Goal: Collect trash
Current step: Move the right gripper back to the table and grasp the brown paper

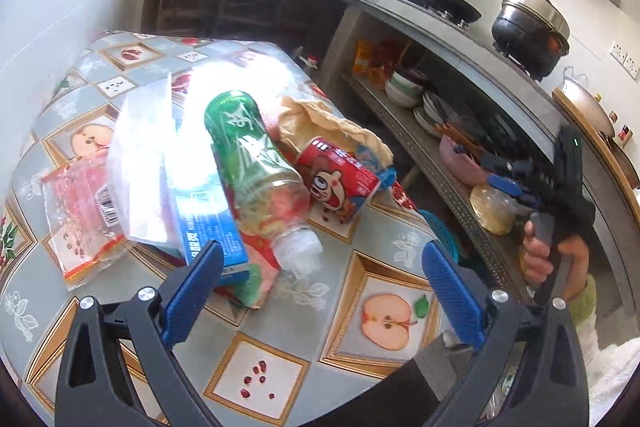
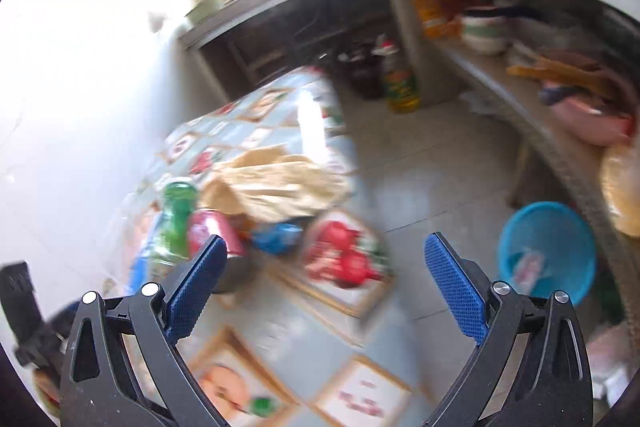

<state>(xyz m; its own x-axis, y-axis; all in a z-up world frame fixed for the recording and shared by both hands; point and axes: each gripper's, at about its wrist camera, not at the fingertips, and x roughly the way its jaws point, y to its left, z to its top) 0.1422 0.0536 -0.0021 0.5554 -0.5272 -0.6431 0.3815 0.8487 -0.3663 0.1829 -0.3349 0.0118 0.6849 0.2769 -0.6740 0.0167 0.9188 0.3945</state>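
Note:
A pile of trash lies on the table with the fruit-pattern cloth (image 1: 384, 267). It holds a green plastic bottle (image 1: 256, 167) on its side, a red cartoon carton (image 1: 340, 179), a blue box (image 1: 208, 219), a clear red-printed wrapper (image 1: 80, 211), a white plastic sheet (image 1: 144, 163) and crumpled tan paper (image 1: 320, 123). My left gripper (image 1: 320, 283) is open, just short of the bottle's neck. My right gripper (image 2: 324, 279) is open above the table's edge, right of the bottle (image 2: 176, 219), the carton (image 2: 212, 231) and the paper (image 2: 280, 187). It also shows in the left wrist view (image 1: 520, 183).
A blue basket (image 2: 548, 251) stands on the floor right of the table. A counter with a shelf of bowls and bags (image 1: 440, 115) runs behind. A wok (image 1: 452, 7) and a black pot (image 1: 528, 31) sit on top. An oil bottle (image 2: 400, 83) stands on the floor.

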